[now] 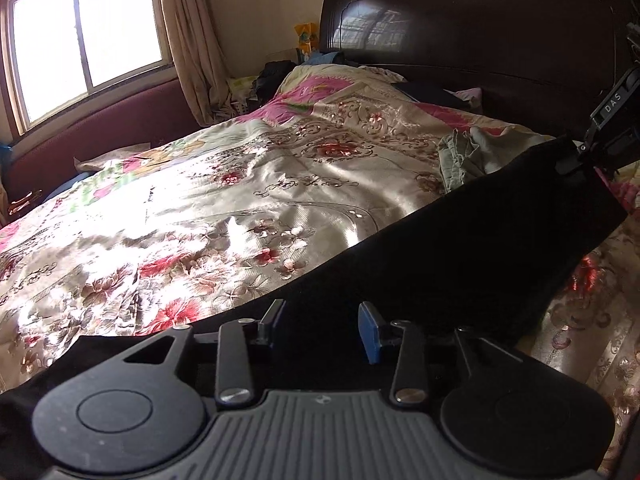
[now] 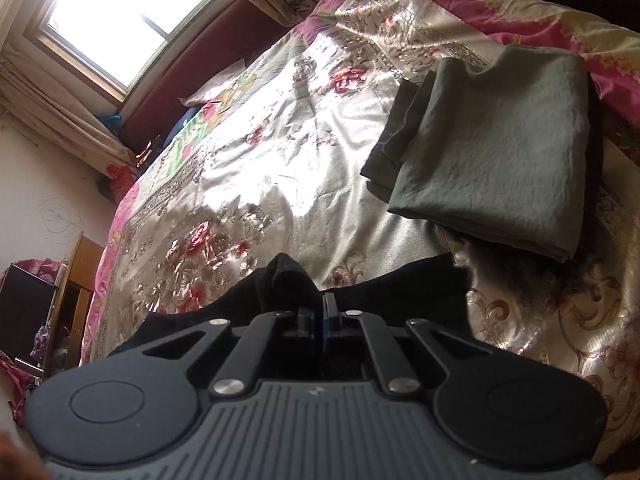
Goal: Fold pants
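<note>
Black pants (image 1: pixel 460 248) stretch across the floral bedspread (image 1: pixel 224 184). Right gripper (image 2: pixel 323 312) is clamped tight on a bunched corner of them, while left gripper (image 1: pixel 320 320) sits over the fabric, jaws apart. Folded green cloth (image 2: pixel 496 152) lies nearby.

Left gripper (image 1: pixel 324 326), black linkage arms, silver screws, ribbed grey housing, blue finger pad (image 1: pixel 370 334), right gripper (image 2: pixel 318 312) alike
</note>
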`<act>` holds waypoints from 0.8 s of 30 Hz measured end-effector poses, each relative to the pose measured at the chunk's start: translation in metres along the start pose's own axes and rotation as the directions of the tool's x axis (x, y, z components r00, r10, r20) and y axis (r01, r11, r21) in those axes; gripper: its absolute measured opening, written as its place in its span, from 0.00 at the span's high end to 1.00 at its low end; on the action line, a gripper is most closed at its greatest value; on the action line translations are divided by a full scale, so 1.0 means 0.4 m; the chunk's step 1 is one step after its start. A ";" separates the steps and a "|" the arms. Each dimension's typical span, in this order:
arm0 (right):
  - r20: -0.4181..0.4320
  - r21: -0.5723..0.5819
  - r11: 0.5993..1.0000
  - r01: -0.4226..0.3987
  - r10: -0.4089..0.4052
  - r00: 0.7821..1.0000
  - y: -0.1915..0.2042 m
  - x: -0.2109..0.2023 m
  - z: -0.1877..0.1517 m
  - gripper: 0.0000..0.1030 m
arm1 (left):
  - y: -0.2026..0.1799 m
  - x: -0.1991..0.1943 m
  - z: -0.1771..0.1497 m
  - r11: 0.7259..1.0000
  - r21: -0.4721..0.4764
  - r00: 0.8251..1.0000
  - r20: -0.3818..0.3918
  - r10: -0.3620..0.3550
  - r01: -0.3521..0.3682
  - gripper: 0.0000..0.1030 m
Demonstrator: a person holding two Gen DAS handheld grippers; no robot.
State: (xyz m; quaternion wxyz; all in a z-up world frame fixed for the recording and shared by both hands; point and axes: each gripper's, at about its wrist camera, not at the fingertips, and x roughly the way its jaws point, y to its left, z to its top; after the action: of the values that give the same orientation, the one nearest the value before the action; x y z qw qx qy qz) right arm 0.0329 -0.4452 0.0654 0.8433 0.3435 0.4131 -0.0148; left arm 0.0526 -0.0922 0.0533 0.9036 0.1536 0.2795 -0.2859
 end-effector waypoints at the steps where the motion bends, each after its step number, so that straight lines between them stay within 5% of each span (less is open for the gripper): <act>1: 0.022 0.008 0.998 0.058 -0.058 0.998 -0.027 0.022 0.004 0.96 | -0.003 0.008 -0.003 1.000 -0.004 1.000 -0.008 -0.008 0.008 0.48; 4: 0.072 -0.048 0.937 0.347 -0.343 0.936 -0.086 0.102 0.012 0.87 | -0.017 0.042 -0.018 1.000 0.014 0.999 -0.039 -0.008 0.009 0.47; 5: 0.082 -0.063 0.921 0.385 -0.380 0.921 -0.095 0.111 0.006 0.87 | -0.022 0.049 -0.025 1.000 0.030 0.999 -0.050 0.000 0.002 0.47; 8: 0.114 -0.078 0.920 0.383 -0.373 0.921 -0.099 0.083 -0.036 0.87 | -0.027 0.066 -0.043 0.999 0.048 0.997 -0.079 -0.011 0.015 0.46; 11: 0.260 -0.222 0.868 0.443 -0.386 0.885 -0.029 0.031 -0.100 0.86 | -0.029 0.091 -0.054 0.998 0.058 0.995 -0.097 -0.023 0.029 0.45; 13: 0.262 -0.341 0.843 0.415 -0.339 0.904 0.027 0.043 -0.127 0.83 | -0.030 0.109 -0.055 0.998 0.060 0.994 -0.103 -0.024 0.030 0.45; 15: 0.206 -0.433 0.830 0.352 -0.289 0.935 0.071 0.085 -0.142 0.67 | -0.043 0.122 -0.060 0.994 0.104 0.994 -0.105 -0.012 0.022 0.45; 16: 0.209 -0.451 0.814 0.366 -0.303 0.930 0.080 0.107 -0.147 0.60 | -0.049 0.123 -0.065 0.992 0.127 0.994 -0.106 -0.006 0.019 0.45; 18: 0.241 -0.448 0.791 0.416 -0.342 0.908 0.073 0.126 -0.151 0.59 | -0.059 0.116 -0.078 0.988 0.148 0.993 -0.112 -0.030 0.047 0.45; 24: 0.220 -0.301 0.853 0.427 -0.373 0.901 -0.019 0.087 -0.151 0.55 | -0.106 0.096 -0.122 0.968 0.209 0.986 -0.115 -0.120 0.142 0.45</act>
State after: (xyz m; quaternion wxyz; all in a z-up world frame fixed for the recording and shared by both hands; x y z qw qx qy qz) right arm 0.0120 -0.4064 0.0111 0.8974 0.0957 0.4056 -0.1447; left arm 0.0328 -0.1211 -0.0133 0.8452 0.2466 0.3020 -0.3656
